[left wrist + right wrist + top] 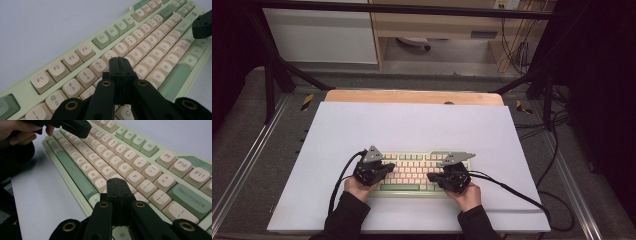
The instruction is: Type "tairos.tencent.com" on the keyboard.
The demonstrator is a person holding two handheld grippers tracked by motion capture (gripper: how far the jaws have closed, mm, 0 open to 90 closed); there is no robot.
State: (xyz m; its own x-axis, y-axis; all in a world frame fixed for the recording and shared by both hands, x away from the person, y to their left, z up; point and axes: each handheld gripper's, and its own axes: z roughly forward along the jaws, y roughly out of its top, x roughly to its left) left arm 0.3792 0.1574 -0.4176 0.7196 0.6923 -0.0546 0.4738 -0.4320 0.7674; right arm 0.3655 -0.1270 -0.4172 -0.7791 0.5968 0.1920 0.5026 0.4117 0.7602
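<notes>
I see the white tabletop point(412, 125) spread under everything, a strip of bare wood showing along its far edge. Near its front edge, about midway between the left and right edges, lies the pale green keyboard point(412, 172), its long side parallel to that front edge, cream keys facing up.

My two hands come in over the front edge. The left hand point(357, 189) holds the left tongs point(384, 169) over the left end of the keyboard, and the right hand point(468, 194) holds the right tongs point(432, 176) over the right end, each with a grey three-cornered plate on top and a black cable trailing back across the tabletop toward the front edge.

In the left gripper view, the left tongs point(119, 61) are pressed together with nothing between them, their tips just above the keys around the 6 key point(110, 55), below the F-key row. I cannot tell whether they touch a key.

In the right gripper view, the right tongs point(117, 181) are likewise closed on nothing, tips above the row near the P key point(135, 178), with the green Backspace key point(191, 197) off to one side. At the far end of the keyboard there, I see the left hand point(15, 132) with its tongs.
</notes>
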